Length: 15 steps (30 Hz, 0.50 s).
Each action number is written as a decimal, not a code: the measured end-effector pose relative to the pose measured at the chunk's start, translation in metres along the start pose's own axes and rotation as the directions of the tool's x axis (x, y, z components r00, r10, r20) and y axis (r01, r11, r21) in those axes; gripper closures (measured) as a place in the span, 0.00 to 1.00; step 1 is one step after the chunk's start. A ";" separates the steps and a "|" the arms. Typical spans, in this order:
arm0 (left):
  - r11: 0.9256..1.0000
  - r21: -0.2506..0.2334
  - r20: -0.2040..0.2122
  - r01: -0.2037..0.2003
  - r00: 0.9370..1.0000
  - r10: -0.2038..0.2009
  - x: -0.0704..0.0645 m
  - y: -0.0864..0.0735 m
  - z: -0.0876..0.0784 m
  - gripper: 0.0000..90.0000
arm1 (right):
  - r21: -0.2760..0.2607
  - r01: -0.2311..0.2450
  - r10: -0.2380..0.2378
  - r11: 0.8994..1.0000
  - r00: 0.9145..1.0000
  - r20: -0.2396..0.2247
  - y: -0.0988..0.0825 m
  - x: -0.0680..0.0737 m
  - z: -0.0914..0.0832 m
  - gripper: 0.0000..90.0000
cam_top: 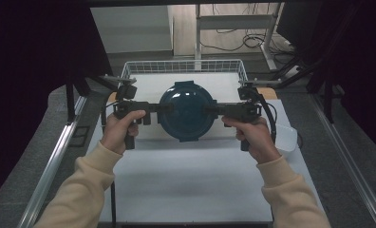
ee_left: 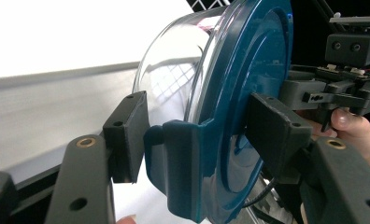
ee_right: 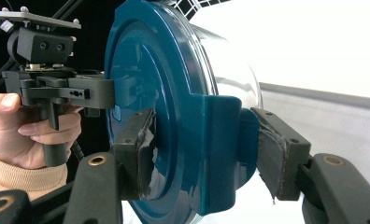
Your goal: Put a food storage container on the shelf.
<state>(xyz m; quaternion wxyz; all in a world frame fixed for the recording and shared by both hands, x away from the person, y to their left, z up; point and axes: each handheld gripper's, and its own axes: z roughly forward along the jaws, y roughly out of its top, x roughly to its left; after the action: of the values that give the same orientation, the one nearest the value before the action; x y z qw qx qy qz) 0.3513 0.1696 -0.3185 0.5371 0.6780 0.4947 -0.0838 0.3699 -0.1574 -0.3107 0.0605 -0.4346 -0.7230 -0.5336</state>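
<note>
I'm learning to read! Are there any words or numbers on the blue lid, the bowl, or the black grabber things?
No words or numbers can be read.
Blue lid: plain, no print visible.
Clear bowl: only reflections.
Left gripper and right gripper: just screw holes, no labels.

Right gripper (ee_right: 199,154) jaws clamped on the side latch tab (ee_right: 218,149) of a dark teal lid (ee_right: 155,93), one pad on each face, pad rubber frayed. Lid is fitted on a clear round bowl (ee_right: 234,79), held on edge, bowl body to the right. Far side: left gripper (ee_right: 120,91) reaches the lid's opposite edge, held by a hand (ee_right: 29,128) with a beige cuff. White tabletop (ee_right: 323,107) behind, washed out.
</note>
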 end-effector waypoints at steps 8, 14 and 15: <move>1.000 -0.008 -0.004 0.001 1.000 -0.001 0.001 0.016 -0.010 0.45 | 0.007 0.006 -0.006 1.000 1.000 -0.005 0.017 0.006 0.005 0.47; 1.000 -0.001 -0.008 0.009 1.000 -0.009 0.005 0.028 -0.012 0.44 | 0.007 -0.003 0.003 1.000 1.000 -0.011 0.027 0.006 0.011 0.47; 1.000 -0.001 -0.008 0.009 1.000 -0.009 0.005 0.028 -0.012 0.45 | 0.007 -0.003 0.003 1.000 1.000 -0.011 0.027 0.006 0.011 0.47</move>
<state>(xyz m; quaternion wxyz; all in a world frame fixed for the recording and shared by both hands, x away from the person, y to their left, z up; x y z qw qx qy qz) 0.3701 0.1842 -0.2985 0.5349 0.6758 0.5002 -0.0833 0.3889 -0.1436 -0.2930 0.0667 -0.4325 -0.7239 -0.5334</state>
